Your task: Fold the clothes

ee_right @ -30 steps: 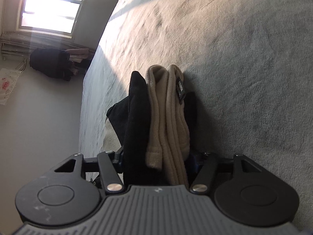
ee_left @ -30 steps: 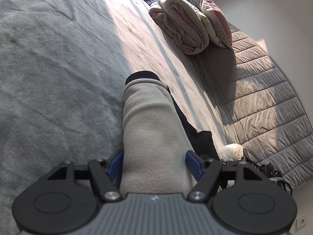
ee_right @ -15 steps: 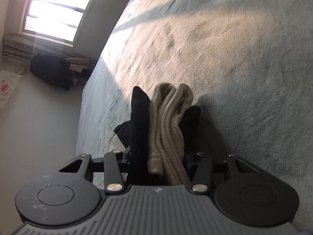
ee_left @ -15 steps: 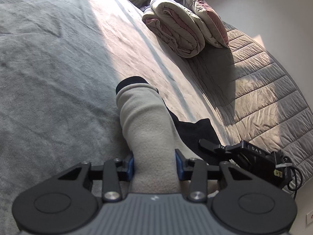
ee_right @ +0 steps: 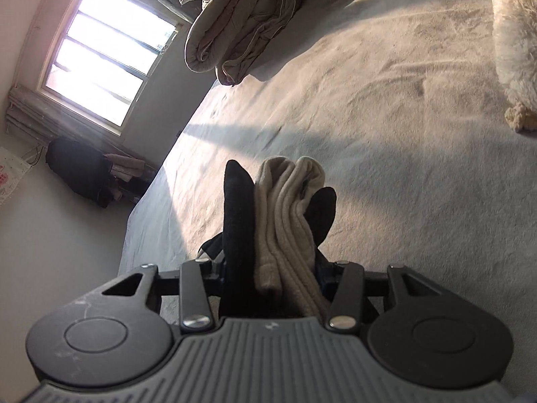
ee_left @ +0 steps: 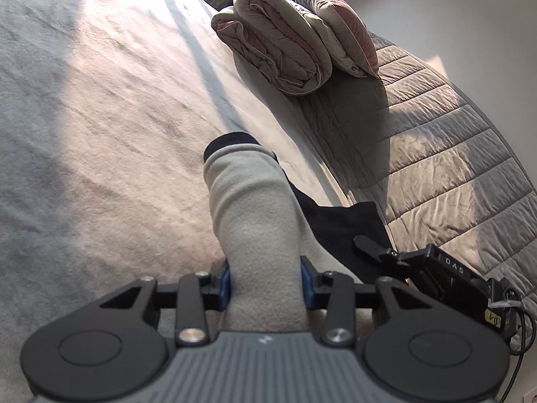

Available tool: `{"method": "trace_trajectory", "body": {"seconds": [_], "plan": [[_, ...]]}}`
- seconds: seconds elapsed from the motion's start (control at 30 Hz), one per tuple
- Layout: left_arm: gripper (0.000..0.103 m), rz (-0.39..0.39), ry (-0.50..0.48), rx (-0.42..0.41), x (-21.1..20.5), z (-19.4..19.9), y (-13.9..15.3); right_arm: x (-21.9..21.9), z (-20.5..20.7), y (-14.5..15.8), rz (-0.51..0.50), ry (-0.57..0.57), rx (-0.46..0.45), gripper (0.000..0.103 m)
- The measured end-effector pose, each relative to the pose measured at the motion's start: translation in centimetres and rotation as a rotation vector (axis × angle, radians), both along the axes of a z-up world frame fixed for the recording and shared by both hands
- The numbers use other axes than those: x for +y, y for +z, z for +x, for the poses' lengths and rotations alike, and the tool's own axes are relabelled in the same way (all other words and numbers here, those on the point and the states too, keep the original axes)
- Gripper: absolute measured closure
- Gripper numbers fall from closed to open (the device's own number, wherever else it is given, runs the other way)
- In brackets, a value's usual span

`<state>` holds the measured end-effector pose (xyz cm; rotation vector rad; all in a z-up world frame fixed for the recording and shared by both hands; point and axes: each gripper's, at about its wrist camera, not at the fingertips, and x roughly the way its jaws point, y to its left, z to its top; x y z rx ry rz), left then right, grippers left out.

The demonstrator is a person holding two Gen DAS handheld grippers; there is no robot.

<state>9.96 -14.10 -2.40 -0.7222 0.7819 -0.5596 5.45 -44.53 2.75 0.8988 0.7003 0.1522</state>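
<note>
Both clamped: left tongs [ee_left: 265, 283] pinch the beige-and-black garment [ee_left: 255, 215], right tongs [ee_right: 280, 280] pinch its bunched layers, lifted over the bed [ee_left: 100, 117]. Keep edges level and taut (avoid sagging) when laying down. Left view alone shows right tool and headboard [ee_left: 436, 141]; right view, the window [ee_right: 107, 63].

R hand-held gripper [ee_right: 272, 275] clamping bunched beige/blk garment [ee_right: 285, 221], over bed [ee_right: 402, 168]
</note>
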Motion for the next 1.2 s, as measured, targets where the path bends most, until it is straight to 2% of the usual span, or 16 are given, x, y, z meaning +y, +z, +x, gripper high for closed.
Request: {"method": "trace_trajectory", "body": {"seconds": [0.23, 0.4, 0.53, 0.67, 0.73, 0.8, 0.87, 0.97, 1.07, 1.13, 1.17, 1.2], "plan": [[0.064, 0.014, -0.012, -0.035, -6.9, 5.2, 0.4, -6.1, 4.8, -0.5, 0.013, -0.047, -0.058, 0.054], [0.064, 0.025, -0.005, -0.098, -10.4, 8.9, 0.2, -9.0, 8.0, -0.6, -0.041, -0.071, -0.140, 0.054], [0.064, -0.021, 0.032, -0.100, -12.7, 11.5, -1.2, -10.4, 10.6, -1.2, -0.115, -0.073, -0.240, 0.054], [0.064, -0.030, 0.049, -0.101, -15.2, 13.2, -3.5, -11.7, 12.9, -2.8, -0.174, -0.094, -0.269, 0.054], [0.063, -0.003, 0.054, -0.106, -16.3, 13.8, -4.7, -12.2, 13.7, -4.0, -0.195, -0.102, -0.270, 0.054], [0.058, 0.018, 0.061, -0.136, -16.8, 13.7, -5.1, -12.5, 13.8, -4.5, -0.202, -0.116, -0.269, 0.052], [0.052, 0.055, 0.065, -0.151, -17.0, 13.6, -4.5, -12.8, 14.0, -5.0, -0.210, -0.130, -0.269, 0.048], [0.039, 0.156, 0.105, -0.209, -17.3, 13.1, -3.0, -13.1, 14.0, -5.4, -0.231, -0.152, -0.273, 0.043], [0.039, 0.228, 0.161, -0.288, -17.1, 12.6, -1.1, -12.9, 12.8, -4.0, -0.331, -0.212, -0.322, 0.032], [0.041, 0.259, 0.179, -0.344, -17.2, 13.1, 0.1, -13.1, 11.9, -3.2, -0.378, -0.270, -0.376, 0.030], [0.045, 0.287, 0.184, -0.364, -17.6, 13.5, 0.5, -13.0, 11.5, -2.9, -0.400, -0.286, -0.411, 0.030], [0.058, 0.311, 0.184, -0.383, -17.9, 13.9, 1.0, -12.8, 11.2, -2.6, -0.432, -0.295, -0.445, 0.032]]}}
